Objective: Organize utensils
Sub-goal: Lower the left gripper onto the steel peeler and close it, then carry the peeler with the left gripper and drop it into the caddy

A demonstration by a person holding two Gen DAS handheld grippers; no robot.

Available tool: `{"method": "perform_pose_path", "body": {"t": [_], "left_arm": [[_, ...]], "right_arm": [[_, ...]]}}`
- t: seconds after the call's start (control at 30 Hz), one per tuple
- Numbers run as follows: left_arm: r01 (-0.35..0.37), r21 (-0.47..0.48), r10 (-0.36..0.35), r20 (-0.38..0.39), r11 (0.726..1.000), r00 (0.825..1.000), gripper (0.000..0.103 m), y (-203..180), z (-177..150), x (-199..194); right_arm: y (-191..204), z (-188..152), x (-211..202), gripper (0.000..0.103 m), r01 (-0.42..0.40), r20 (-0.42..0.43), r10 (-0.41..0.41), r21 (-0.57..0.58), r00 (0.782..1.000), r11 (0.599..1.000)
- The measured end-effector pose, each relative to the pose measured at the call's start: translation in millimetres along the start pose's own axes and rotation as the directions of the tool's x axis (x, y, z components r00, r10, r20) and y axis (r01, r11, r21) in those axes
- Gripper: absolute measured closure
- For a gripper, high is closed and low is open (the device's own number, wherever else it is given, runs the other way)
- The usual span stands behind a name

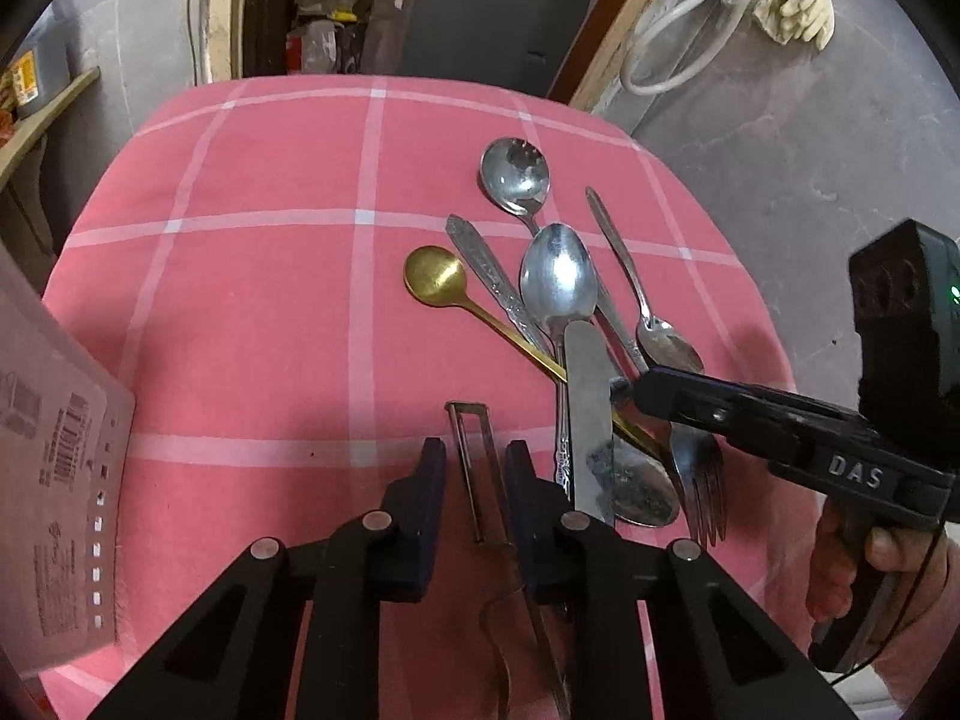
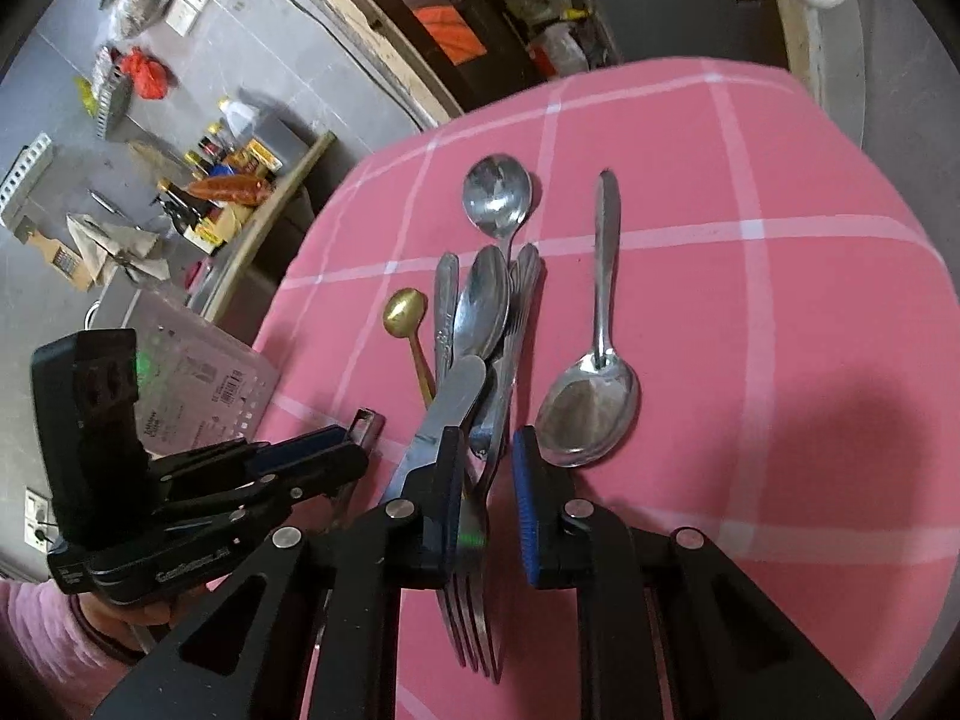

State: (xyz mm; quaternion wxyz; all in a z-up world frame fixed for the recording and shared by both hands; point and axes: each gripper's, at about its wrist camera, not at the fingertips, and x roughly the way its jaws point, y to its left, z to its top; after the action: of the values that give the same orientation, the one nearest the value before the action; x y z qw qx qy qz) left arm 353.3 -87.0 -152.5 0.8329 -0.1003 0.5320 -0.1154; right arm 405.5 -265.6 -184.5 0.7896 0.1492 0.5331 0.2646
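Left wrist view: left claw point(image 1: 477, 456) is narrow, pads clamped on a wire-loop tool point(image 1: 465, 404) lying on the pink checked tabletop point(image 1: 240, 300). Its lower end runs under the claw, so we can't identify it. Perforated plastic bin point(image 1: 54, 450) sits at the left edge, cut off. Right claw point(image 2: 489, 450) is narrow around the fork point(image 2: 474, 600) handle, with a gap at one pad. Knife point(image 2: 450, 402) and stacked spoons point(image 2: 480, 312) cover the handle's far end; gold spoon point(image 2: 405, 312) lies beside them.
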Motion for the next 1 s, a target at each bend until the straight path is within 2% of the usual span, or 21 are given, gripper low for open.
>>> {"method": "perform_pose_path", "body": {"t": [0.27, 0.33, 0.4, 0.57, 0.7, 0.8, 0.9, 1.0], "left_arm": [[0.038, -0.023, -0.04, -0.096, 0.999, 0.995, 0.084, 5, 15, 6], [0.025, -0.015, -0.027, -0.105, 1.0, 0.994, 0.088, 4, 16, 7], [0.022, -0.007, -0.022, -0.107, 1.0, 0.994, 0.089, 2, 17, 7], [0.072, -0.068, -0.078, -0.095, 0.995, 0.992, 0.09, 10, 10, 2], [0.081, -0.048, -0.085, -0.073, 0.996, 0.994, 0.09, 5, -4, -8], [0.085, -0.007, -0.085, -0.039, 0.996, 0.996, 0.091, -4, -14, -22], [0.077, 0.032, -0.078, 0.035, 0.997, 0.996, 0.091, -15, -30, -48], [0.078, 0.049, -0.083, 0.11, 0.996, 0.99, 0.091, -15, -31, -70]], "right_arm": [[-7, 8, 19, 0.089, -0.061, -0.043, 0.069, 0.151, 0.997, 0.987], [-6, 8, 22, 0.089, -0.067, -0.04, 0.075, 0.173, 0.996, 0.983], [-5, 6, 25, 0.1, -0.056, -0.042, 0.066, 0.191, 0.997, 0.98], [-6, -6, 20, 0.101, -0.072, -0.018, 0.079, 0.241, 0.997, 0.968], [-6, -22, 6, 0.101, -0.087, 0.004, 0.089, 0.26, 0.996, 0.962], [-5, -40, -13, 0.101, -0.098, 0.066, 0.084, 0.271, 0.994, 0.957], [2, -55, -32, 0.101, -0.122, 0.139, 0.087, 0.262, 0.986, 0.957], [15, -62, -48, 0.101, -0.139, 0.223, 0.087, 0.23, 0.971, 0.963]]}}
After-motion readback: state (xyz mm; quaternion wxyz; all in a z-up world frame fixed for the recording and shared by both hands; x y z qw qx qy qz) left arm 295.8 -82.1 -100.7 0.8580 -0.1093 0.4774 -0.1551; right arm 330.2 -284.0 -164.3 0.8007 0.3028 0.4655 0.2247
